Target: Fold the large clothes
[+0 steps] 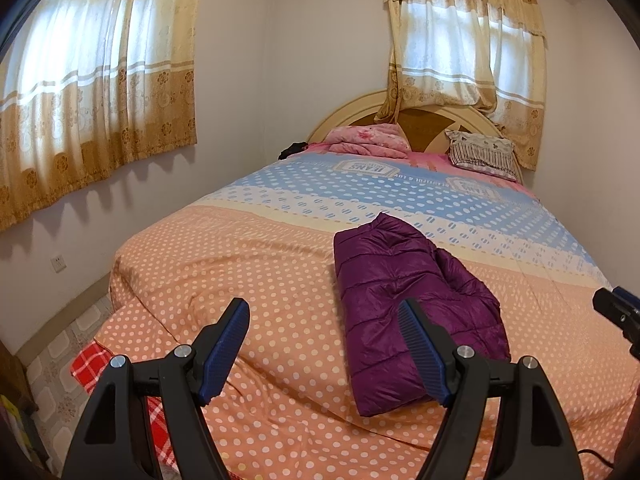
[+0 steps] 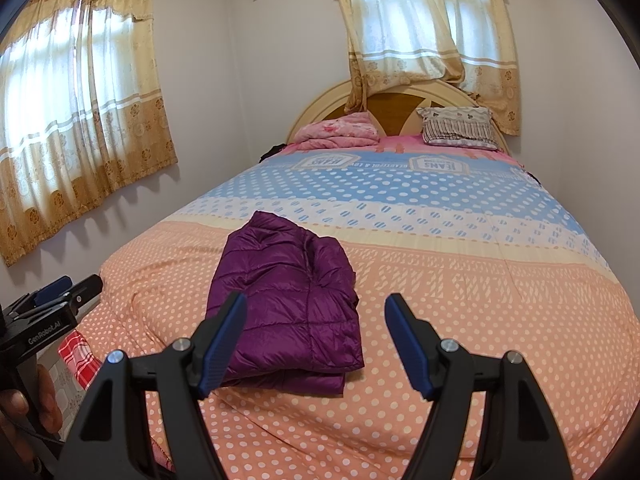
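Observation:
A purple quilted jacket (image 1: pixel 404 304) lies folded into a thick rectangle on the orange polka-dot bedspread (image 1: pixel 248 280), near the foot of the bed. In the right wrist view the same jacket (image 2: pixel 288 300) sits left of centre. My left gripper (image 1: pixel 324 308) hovers open above the bedspread, its right finger in front of the jacket's near edge, with nothing between the pads. My right gripper (image 2: pixel 316 304) is open too, its left finger in front of the jacket's near left corner, gripping nothing. The left gripper (image 2: pixel 64 292) also shows at the left edge of the right wrist view.
Pink bedding (image 1: pixel 364 140) and a patterned pillow (image 1: pixel 484 152) lie by the headboard. A red checked cloth (image 1: pixel 92 364) hangs at the bed's near left corner above the tiled floor. Curtained windows stand on the left wall and behind the headboard. A hand (image 2: pixel 24 408) holds the left gripper's handle.

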Demonstrator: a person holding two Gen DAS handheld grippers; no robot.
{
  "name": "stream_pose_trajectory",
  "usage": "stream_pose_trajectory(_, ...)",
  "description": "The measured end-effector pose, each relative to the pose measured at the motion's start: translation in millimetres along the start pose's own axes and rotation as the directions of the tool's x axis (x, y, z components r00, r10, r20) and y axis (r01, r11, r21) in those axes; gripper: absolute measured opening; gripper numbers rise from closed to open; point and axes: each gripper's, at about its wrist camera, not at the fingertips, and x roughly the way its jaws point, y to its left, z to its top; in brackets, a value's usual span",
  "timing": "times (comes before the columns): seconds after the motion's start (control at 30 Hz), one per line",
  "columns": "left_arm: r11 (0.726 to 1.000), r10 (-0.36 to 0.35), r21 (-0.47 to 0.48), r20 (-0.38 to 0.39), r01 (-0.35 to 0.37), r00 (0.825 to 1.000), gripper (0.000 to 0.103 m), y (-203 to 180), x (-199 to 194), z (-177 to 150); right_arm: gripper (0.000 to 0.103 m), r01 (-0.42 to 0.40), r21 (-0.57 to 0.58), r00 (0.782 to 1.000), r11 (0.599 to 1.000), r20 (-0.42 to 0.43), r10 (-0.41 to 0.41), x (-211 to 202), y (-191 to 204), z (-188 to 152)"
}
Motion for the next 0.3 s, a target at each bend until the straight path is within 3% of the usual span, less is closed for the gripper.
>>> stream_pose_trajectory(0.3, 1.000, 0.006, 0.006, 0.018, -0.007, 1.000, 0.077, 0.2, -0.6, -0.7, 0.075, -0.005, -0.003, 1.000, 1.000, -0.010, 0.005, 1.1, -6.0, -4.0)
